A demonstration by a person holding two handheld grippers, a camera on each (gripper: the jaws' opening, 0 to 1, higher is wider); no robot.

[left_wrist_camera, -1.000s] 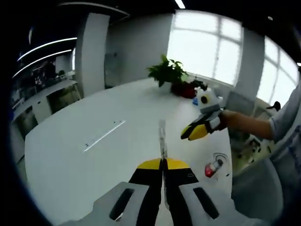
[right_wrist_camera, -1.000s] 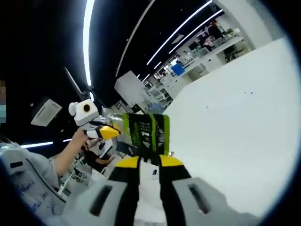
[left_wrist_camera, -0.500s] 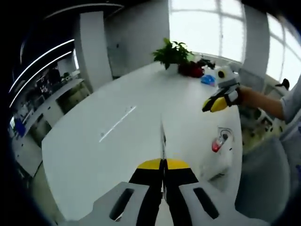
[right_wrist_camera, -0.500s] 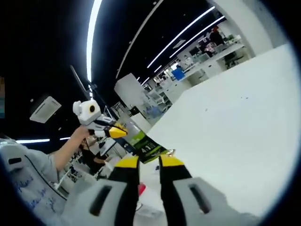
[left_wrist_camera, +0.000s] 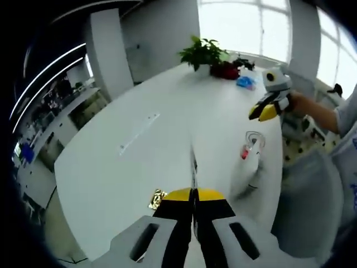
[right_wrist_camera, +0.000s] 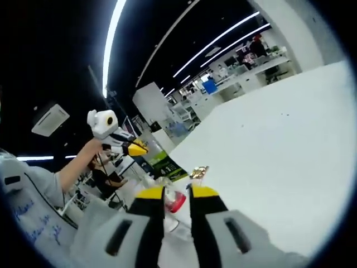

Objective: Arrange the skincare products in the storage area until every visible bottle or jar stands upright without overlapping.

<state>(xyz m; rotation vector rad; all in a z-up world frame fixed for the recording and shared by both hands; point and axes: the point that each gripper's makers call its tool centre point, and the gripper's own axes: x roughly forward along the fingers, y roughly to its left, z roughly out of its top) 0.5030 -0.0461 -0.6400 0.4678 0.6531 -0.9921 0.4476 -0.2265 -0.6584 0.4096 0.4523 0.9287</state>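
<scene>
My left gripper [left_wrist_camera: 193, 192] is shut on a thin flat packet [left_wrist_camera: 193, 167], seen edge-on in the left gripper view. In the right gripper view the same green and black packet [right_wrist_camera: 162, 165] hangs from the left gripper [right_wrist_camera: 136, 149], held up at the left by a hand. My right gripper [right_wrist_camera: 176, 192] is open with nothing between its jaws. It also shows at the right over the table's edge [left_wrist_camera: 258, 115]. A small clear bottle with a red cap [left_wrist_camera: 246, 151] lies on its side on the white table [left_wrist_camera: 139, 167]. That bottle [right_wrist_camera: 173, 201] sits just beyond my right jaws.
A small gold wrapped item [left_wrist_camera: 157, 199] lies on the table near the left jaws, also seen in the right gripper view [right_wrist_camera: 198, 171]. A potted plant [left_wrist_camera: 204, 53], a red object [left_wrist_camera: 225, 70] and a blue object [left_wrist_camera: 245, 82] stand at the table's far end.
The right gripper has let go of the packet and drawn away from it; the left gripper keeps it. Both cameras tilted down toward the table, bringing the bottle and gold item into view.
</scene>
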